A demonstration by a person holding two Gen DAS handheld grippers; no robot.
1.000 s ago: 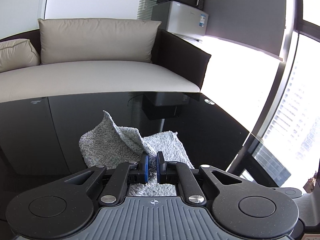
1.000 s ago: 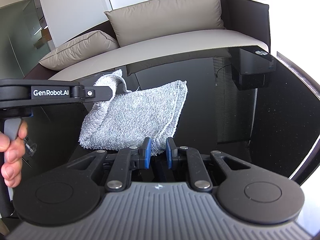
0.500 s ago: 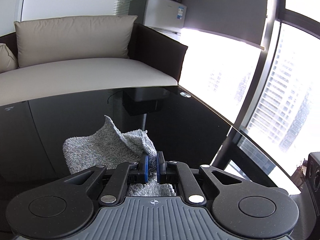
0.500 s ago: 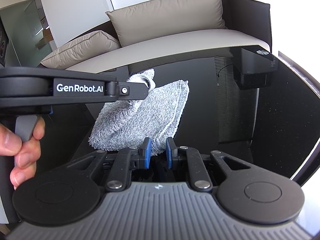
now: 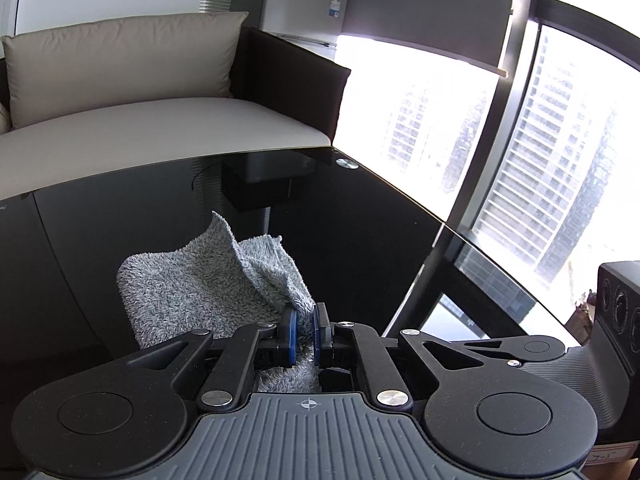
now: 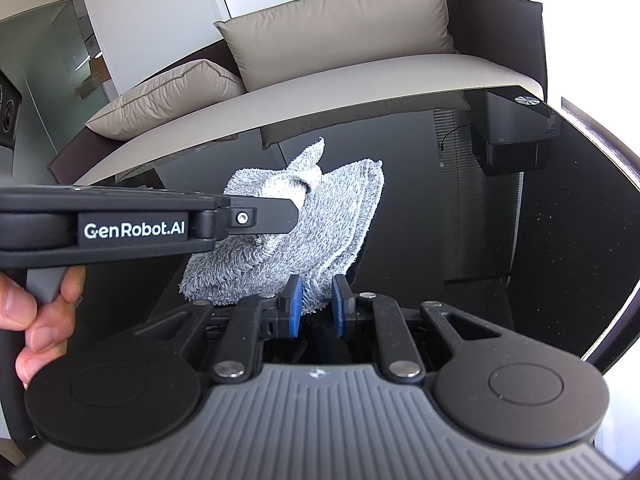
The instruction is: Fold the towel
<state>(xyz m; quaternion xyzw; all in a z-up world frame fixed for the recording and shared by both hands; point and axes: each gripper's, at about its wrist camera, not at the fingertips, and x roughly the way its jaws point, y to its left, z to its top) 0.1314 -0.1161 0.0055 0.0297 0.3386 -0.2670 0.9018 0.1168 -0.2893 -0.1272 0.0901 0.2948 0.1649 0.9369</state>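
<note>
I see the towel (image 5: 192, 292) (image 6: 320, 232), grey and fluffy, lying partly folded in layers on the glossy black table (image 5: 360, 220) (image 6: 540, 240), with one corner lifted and curling upward above the rest.

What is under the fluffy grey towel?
The grey towel lies on a shiny black glass table, with its own folded layers stacked beneath the top one. The left gripper pinches one corner up. Whatever sits directly under the cloth is covered.

Towel (image 6: 304, 232) partly hidden behind left tool (image 6: 298, 204) crossing right wrist view. Hand (image 6: 36, 312) cut off at left frame edge. Towel's near end concealed under tool bodies.
</note>
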